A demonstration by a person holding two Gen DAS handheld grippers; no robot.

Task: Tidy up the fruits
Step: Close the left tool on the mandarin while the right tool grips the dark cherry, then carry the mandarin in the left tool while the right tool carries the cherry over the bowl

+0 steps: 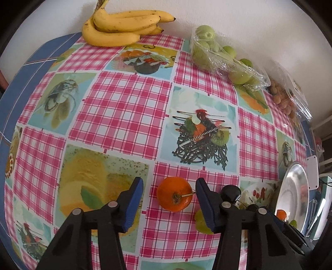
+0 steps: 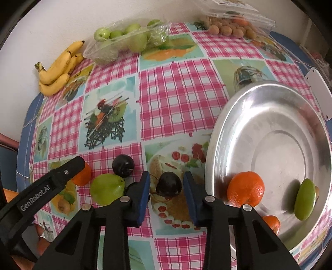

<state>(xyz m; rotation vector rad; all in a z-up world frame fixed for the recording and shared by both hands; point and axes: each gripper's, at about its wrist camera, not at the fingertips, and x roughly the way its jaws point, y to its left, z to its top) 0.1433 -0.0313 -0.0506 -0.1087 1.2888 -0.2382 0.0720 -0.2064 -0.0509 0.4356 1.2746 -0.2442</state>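
Orange, glossy peel and a short dry stalk mark the mandarin (image 1: 174, 196) on the checked tablecloth (image 1: 116, 116). It lies between the pads of the left gripper (image 1: 169, 187). The jaws stand apart: cloth shows between the left-hand pad and the peel, and only the stalk reaches the other pad.

The right gripper (image 2: 167, 176) straddles a dark plum (image 2: 169, 184) with a thin stalk, just beside the rim of the metal tray (image 2: 276, 116). Its jaws are close around the plum but not clamped, as a narrow gap shows at the left-hand pad.

Counts:
- Mandarins: 2, with 1 at the left gripper and 1 in the tray (image 2: 245, 190). An orange patch on the tray rim may be a reflection.
- Dark plums: 2, with 1 between the right gripper's pads and the second plum (image 2: 123, 165) on the cloth near it.
- Loose green fruit: 2, with 1 on the cloth (image 2: 108, 189) beside the second plum and 1 in the tray (image 2: 305, 199).
- Banana bunch (image 1: 120, 27): 1.
- Film-wrapped pack of green fruit (image 1: 220, 56): 1.
- Clear box of small brown fruit (image 2: 232, 27): 1.

Edges and clearance: the bunch, pack and box line the far side against the white wall (image 1: 238, 14). Blue table edge (image 1: 14, 91) shows past the cloth on the left. The tray sits near the right-hand edge. The centre of the cloth lies open between the far row and both grippers.
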